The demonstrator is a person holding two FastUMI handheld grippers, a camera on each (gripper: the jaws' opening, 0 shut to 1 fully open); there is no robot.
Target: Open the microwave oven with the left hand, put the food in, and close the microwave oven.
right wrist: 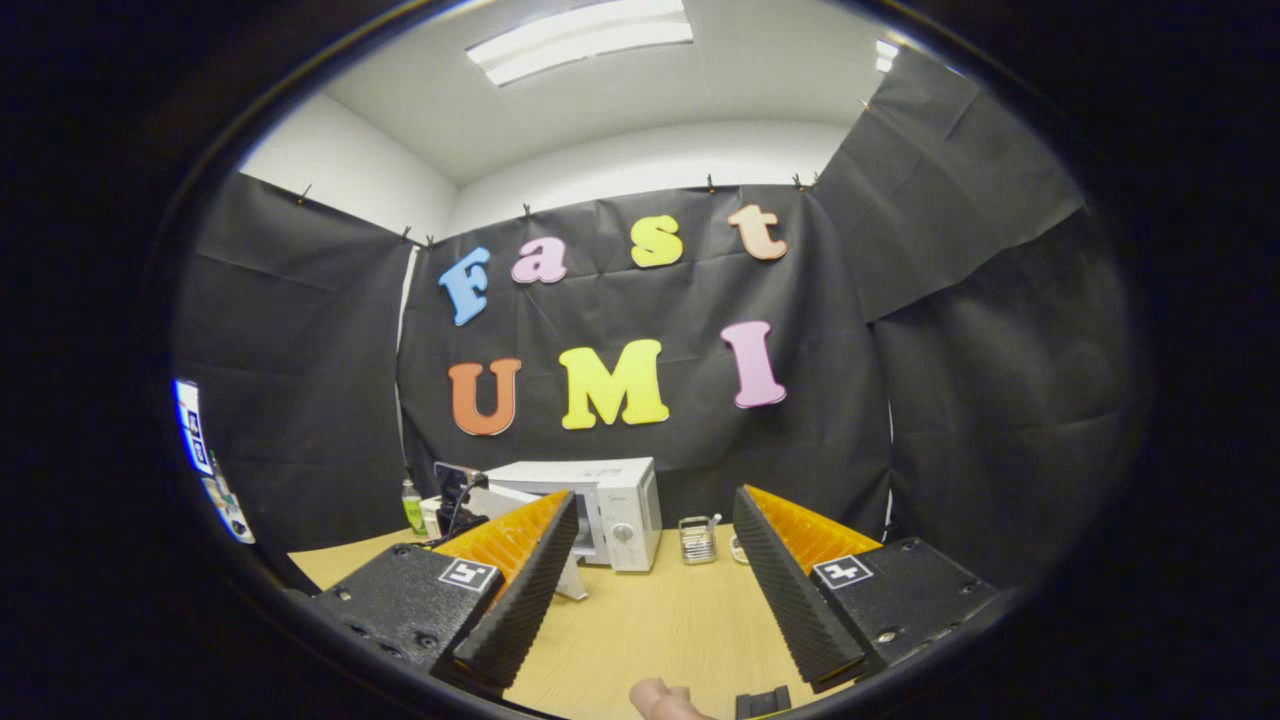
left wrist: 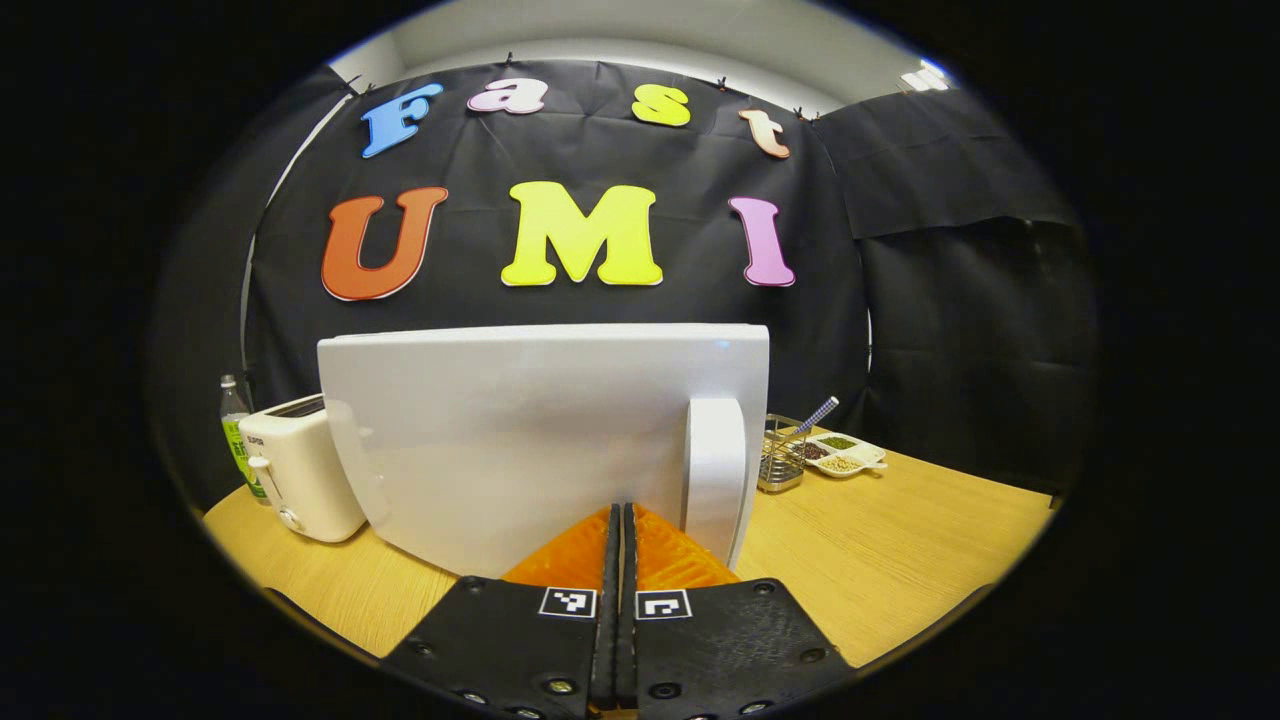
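Presently the left gripper sits directly in front of the microwave door, which stands swung out and fills the middle of the left gripper view. Its two fingers lie pressed together with nothing seen between them; whether the tips touch the door panel cannot be told. The door's upright handle stands just right of the fingertips, its long axis vertical, so it lies beside the gripper's line and not on it.

From the right gripper view, the microwave sits at the far side of the table, left of centre, with its door angled outward to the left and the oven mouth partly hidden behind that view's near finger. A dark object beside the door is probably the left gripper, too small to confirm. The right gripper is well back from the oven, fingers spread wide and holding nothing. A fingertip of the person shows at the bottom edge.

No food item can be identified with confidence. A dish of small compartments and a wire rack stand right of the door; a toaster and a bottle stand left of it.

Judgement: opening appears done; loading is outstanding. The left gripper is much the nearer to the door, the right being free for the food.
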